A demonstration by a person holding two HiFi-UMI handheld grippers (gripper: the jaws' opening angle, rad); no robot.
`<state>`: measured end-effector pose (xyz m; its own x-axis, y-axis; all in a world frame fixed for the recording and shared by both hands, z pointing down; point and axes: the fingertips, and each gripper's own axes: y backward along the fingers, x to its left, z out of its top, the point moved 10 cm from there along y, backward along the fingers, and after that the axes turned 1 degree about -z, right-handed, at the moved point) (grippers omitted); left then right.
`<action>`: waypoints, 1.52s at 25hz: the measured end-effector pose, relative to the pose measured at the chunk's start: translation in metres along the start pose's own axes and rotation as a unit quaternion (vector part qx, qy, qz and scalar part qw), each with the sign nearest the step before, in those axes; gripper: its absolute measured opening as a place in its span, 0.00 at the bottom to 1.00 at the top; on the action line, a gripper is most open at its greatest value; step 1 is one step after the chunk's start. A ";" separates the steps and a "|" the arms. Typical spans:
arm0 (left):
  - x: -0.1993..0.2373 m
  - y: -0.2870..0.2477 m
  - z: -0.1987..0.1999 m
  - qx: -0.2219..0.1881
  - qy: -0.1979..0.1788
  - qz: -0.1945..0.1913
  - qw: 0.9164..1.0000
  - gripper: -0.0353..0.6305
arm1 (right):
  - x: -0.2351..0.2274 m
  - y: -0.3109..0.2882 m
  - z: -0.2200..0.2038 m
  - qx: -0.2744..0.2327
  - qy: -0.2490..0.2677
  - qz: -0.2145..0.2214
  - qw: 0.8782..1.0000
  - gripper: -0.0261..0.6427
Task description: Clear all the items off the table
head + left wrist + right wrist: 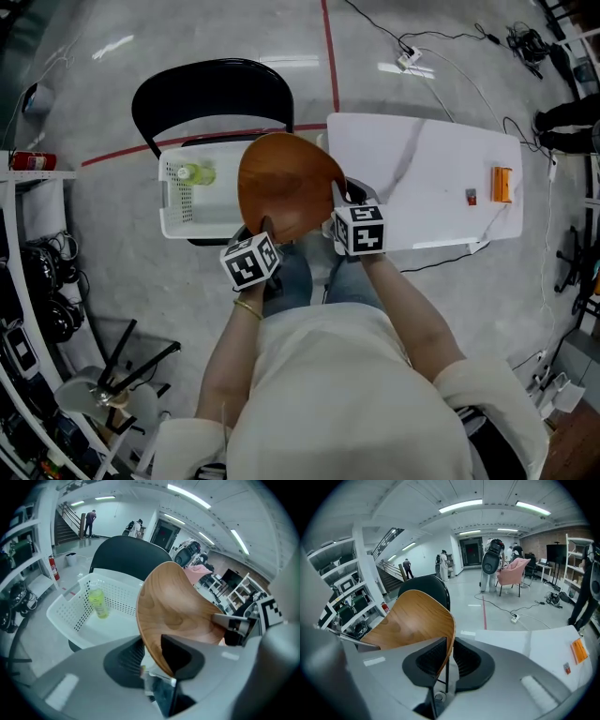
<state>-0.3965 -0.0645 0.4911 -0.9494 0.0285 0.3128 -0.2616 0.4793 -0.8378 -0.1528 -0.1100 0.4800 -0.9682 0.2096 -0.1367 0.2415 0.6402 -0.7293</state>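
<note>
Grey floor (pixel 187 37) crossed by red tape lines (pixel 330 56), with a black chair (pixel 211 89), shelving (pixel 342 597), a staircase (pixel 389 566) and a pink armchair (pixel 513 571) under ceiling strip lights (pixel 461 506).

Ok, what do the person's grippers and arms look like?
The left gripper and right gripper have grey bodies and black ribbed pads; each bears a white cube with black square markers. The person wears a cream top with sleeves and a gold bangle on the left wrist.
</note>
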 end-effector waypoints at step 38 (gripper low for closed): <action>0.131 -0.019 0.006 0.022 0.066 0.063 0.996 0.23 | 0.110 -0.111 0.000 0.067 0.056 0.058 0.994 0.11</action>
<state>-0.5172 -0.0749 0.5451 -0.9445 0.2033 0.2579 -0.1519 0.4259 -0.8919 -0.2865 -0.1582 0.5458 -0.9190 0.3620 -0.1562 0.3338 0.5037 -0.7968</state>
